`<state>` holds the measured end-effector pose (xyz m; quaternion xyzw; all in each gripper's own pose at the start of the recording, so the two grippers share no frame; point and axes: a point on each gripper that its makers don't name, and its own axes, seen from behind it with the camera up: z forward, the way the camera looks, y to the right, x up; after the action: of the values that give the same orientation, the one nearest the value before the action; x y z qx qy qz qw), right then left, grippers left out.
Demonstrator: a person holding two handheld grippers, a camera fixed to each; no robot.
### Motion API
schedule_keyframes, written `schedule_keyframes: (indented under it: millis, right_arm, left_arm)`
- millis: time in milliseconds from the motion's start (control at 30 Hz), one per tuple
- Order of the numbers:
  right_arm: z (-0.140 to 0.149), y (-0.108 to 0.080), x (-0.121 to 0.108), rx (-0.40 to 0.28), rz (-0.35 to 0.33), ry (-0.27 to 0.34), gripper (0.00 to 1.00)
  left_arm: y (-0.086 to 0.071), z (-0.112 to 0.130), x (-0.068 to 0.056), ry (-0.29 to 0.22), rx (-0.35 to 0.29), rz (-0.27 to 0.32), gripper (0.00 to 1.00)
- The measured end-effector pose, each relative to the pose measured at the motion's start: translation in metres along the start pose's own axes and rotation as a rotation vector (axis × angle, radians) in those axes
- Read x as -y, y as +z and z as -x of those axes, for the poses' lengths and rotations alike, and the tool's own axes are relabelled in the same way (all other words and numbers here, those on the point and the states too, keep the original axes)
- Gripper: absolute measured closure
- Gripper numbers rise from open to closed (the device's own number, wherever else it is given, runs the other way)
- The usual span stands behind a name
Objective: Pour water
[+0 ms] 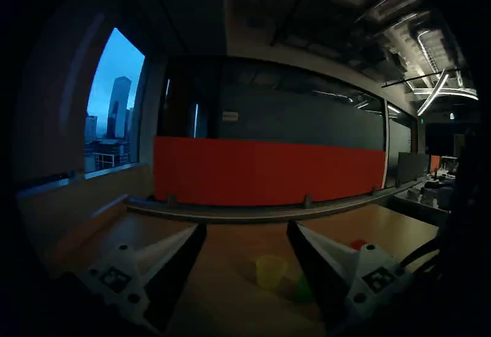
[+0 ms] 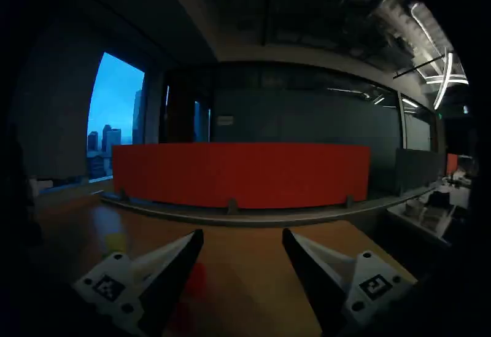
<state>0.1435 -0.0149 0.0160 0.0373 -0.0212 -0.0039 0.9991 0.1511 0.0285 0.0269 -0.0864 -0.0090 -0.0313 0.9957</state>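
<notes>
- The left gripper (image 1: 245, 226) has its two pale fingers spread wide, with nothing between them.
- The right gripper (image 2: 242, 232) is likewise spread, and its fingers grip nothing.
- Ahead of the left gripper and low in its gap stands a small yellow translucent plastic cup (image 1: 270, 271), upright with its mouth upward. It sits slightly toward the right-hand finger and does not touch either one.
- Just beside that cup, half hidden by the right-hand finger, is a green object (image 1: 302, 288). Farther back there is a red object (image 1: 358, 244). Both are probably cups, but the light is too dim to be sure.
- In the right gripper view the yellow cup (image 2: 115, 242) lies well off to the left, outside the fingers, while the red object (image 2: 195, 278) shows blurred against the left-hand finger.
- Judging by this, the left gripper is better lined up with the yellow cup and the right gripper with the red object.
- I cannot tell which vessel holds water.
- Everything rests on a light wooden table (image 1: 245, 312).
- A long red partition panel (image 1: 270, 171) runs along the table's far edge, and beyond it a window (image 1: 113, 104) shows towers.
- Nothing blocks the straight approach, though the green object crowds the yellow cup's side.
</notes>
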Motion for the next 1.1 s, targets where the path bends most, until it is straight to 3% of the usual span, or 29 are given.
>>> schedule_keyframes:
  millis: [267, 467, 600, 967, 1100]
  right_arm:
    - [-0.036, 0.002, 0.007, 0.003, -0.032, -0.009, 0.0]
    - [-0.039, 0.006, 0.013, 0.013, -0.064, -0.004, 0.0]
    - [-0.033, 0.009, 0.017, 0.025, -0.101, -0.003, 0.0]
    - [-0.025, 0.011, 0.055, 0.048, -0.308, -0.001, 0.01]
    - [-0.027, 0.01, 0.069, 0.053, -0.38, 0.011, 0.0]
  left_arm:
    - [0.006, -0.027, -0.007, -0.003, 0.013, 0.038, 0.02]
    - [0.008, -0.035, -0.006, -0.018, 0.013, 0.064, 0.02]
    - [0.009, -0.034, -0.016, -0.008, 0.017, 0.116, 0.03]
    - [0.008, -0.022, -0.05, 0.033, 0.059, 0.296, 0.03]
    - [0.01, -0.017, -0.055, 0.054, 0.068, 0.33, 0.03]
